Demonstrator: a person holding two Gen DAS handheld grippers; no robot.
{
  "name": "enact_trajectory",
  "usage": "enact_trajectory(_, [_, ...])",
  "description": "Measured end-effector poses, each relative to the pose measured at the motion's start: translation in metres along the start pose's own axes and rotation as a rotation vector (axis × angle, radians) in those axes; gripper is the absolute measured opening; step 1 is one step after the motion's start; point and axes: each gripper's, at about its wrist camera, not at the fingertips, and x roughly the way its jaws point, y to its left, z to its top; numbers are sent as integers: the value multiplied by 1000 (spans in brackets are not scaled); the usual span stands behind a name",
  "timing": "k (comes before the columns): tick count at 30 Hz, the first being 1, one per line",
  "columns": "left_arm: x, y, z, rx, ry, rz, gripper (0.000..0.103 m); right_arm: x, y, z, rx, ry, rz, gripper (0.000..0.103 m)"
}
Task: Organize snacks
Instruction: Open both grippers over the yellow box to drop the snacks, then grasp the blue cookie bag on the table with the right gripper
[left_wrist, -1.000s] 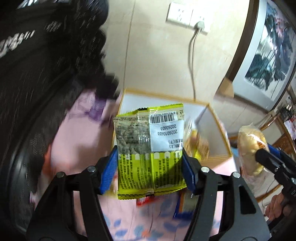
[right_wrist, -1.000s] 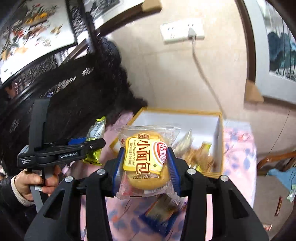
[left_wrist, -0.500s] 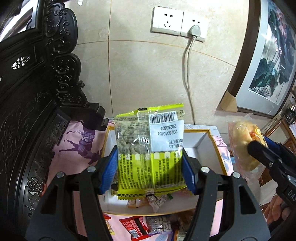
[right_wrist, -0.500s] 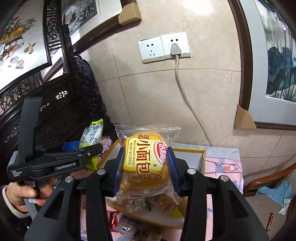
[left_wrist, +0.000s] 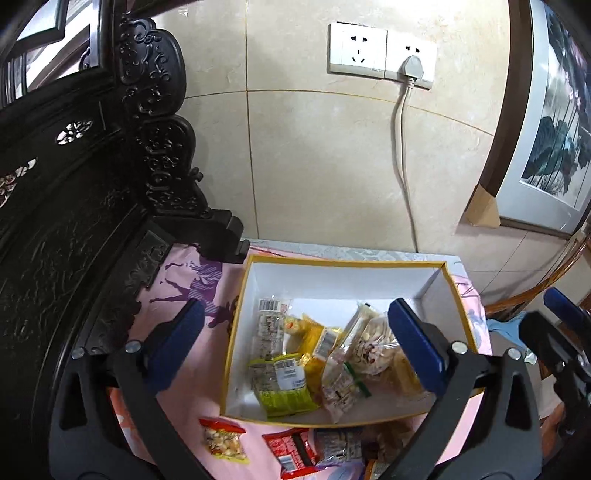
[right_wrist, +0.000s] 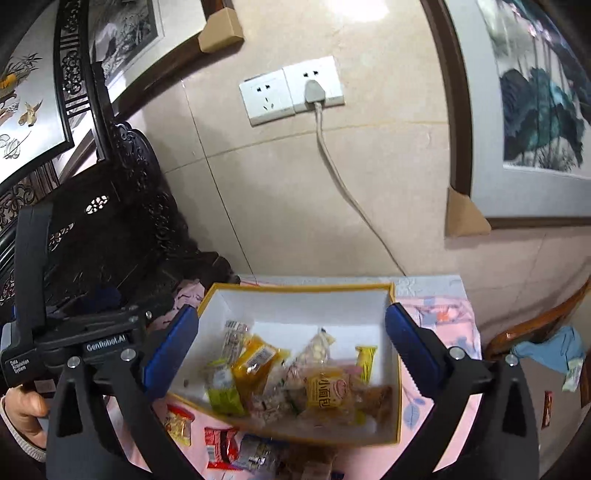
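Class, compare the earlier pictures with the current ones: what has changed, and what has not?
Both jaws have just opened: the left hand-held gripper dropped its green packet, the right hand-held gripper its small bread, both now in the box. Loose snacks remain in front of it.

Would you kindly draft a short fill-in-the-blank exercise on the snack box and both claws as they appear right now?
1. The left claw is wide ____, with nothing between its pads.
2. The yellow bread pack lies inside the ____.
3. The box has a ____ rim.
4. A red packet lies on the pink cloth, ____ the box.

Missing words: open; box; yellow; outside
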Motion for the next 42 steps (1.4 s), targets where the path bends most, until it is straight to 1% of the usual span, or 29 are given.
enact_trajectory(2, [-4, 1, -4, -6, 9, 4, 101, -7, 0, -8, 20, 4, -1, 102])
enact_trajectory(6, [-12, 3, -17, -26, 15, -34, 101, -17, -3, -25, 63, 28, -1, 102])
enact_trajectory(10, [-19, 4, -35, -23, 30, -20, 101, -29, -9, -49, 97, 61, -12, 102])
enact_trajectory(12, [-23, 8, -49, -28, 44, -23, 101, -33, -12, -61, 103, 79, -23, 102])
enact_trajectory(16, [-29, 20, -83, -24, 73, -14, 101, -35, -21, -95, 125, 150, -50, 102])
enact_trajectory(20, [-29, 39, -123, -54, 135, -42, 101, -29, -24, -132, 146, 240, -69, 102])
enact_trajectory(23, [-30, 49, -152, -52, 178, -39, 101, -21, -19, -156, 144, 307, -71, 102])
enact_trajectory(26, [-31, 58, -180, -32, 216, -22, 101, -15, -6, -175, 72, 346, -71, 102])
enact_trajectory(29, [-34, 66, -205, -15, 245, -17, 101, -13, 11, -189, -68, 350, -58, 102])
enact_trajectory(32, [-38, 72, -223, -15, 270, -4, 101, -14, 23, -203, -192, 348, -25, 102])
enact_trajectory(34, [-38, 75, -229, -18, 286, 1, 101, -13, 24, -212, -223, 376, -19, 102])
enact_trajectory(35, [-38, 77, -232, -23, 292, 1, 101, -12, 22, -216, -222, 392, -19, 102])
enact_trajectory(38, [-38, 80, -236, -41, 297, -5, 101, -5, 15, -225, -166, 434, -34, 102])
enact_trajectory(42, [-36, 78, -235, -55, 298, -16, 101, 21, 6, -232, -33, 523, -76, 102])
